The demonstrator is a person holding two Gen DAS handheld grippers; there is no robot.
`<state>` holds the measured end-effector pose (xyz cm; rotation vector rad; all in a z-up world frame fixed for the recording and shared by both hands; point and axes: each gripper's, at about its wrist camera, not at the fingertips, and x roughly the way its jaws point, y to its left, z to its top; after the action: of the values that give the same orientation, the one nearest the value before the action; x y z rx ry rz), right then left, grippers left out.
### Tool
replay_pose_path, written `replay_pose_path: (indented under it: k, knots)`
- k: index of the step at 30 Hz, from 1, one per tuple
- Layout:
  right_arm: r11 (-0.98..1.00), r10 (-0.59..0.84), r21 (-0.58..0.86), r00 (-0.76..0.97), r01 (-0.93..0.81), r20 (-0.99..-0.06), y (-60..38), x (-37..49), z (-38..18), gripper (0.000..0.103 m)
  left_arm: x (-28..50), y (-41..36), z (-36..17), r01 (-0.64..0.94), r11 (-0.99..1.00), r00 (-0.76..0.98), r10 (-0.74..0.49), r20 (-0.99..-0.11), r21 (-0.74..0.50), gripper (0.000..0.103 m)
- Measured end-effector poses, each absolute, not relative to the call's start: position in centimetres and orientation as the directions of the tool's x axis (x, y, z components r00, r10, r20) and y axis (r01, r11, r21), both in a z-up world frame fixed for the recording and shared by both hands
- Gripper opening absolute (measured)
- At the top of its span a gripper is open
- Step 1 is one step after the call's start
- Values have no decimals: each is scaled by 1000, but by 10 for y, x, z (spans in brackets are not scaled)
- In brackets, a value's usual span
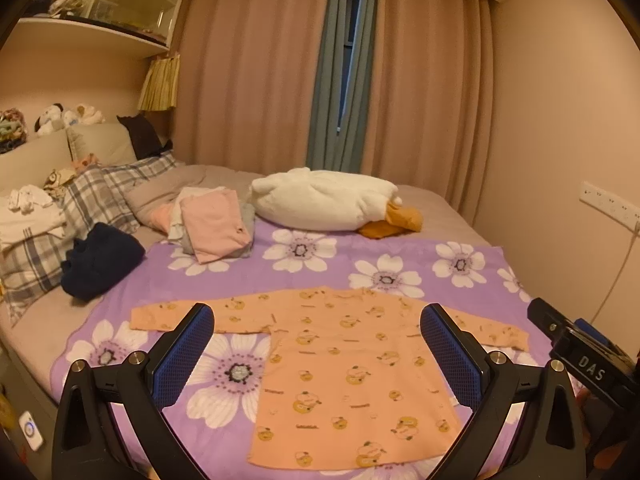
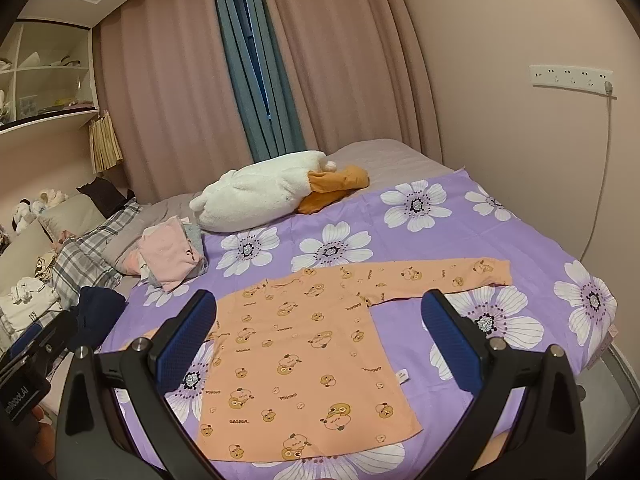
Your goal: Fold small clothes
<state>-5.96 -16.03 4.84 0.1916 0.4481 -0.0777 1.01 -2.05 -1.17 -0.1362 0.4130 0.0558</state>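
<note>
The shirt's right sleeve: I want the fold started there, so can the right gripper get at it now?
Probably yes: the sleeve lies flat on the purple sheet, nothing on it, ahead of the open right gripper.

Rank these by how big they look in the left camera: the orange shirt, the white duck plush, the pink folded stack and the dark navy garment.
1. Orange shirt, though it lies nearest.
2. White duck plush.
3. Pink folded stack and dark navy garment: too alike to rank.

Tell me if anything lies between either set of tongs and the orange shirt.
Nothing visible does. The orange shirt lies flat on the purple floral sheet, sleeves spread, nothing on top. The left tongs and right tongs hang open above it. The folded pink pile and duck plush lie well beyond.
</note>
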Motion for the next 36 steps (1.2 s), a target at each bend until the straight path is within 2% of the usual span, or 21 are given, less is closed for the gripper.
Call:
replay_pose_path:
  k: [36]
  knots:
    - [988, 3, 135, 885, 68, -466, -150, -49, 44, 103, 13, -20, -18, -88, 991, 903, 36, -427, -103, 102]
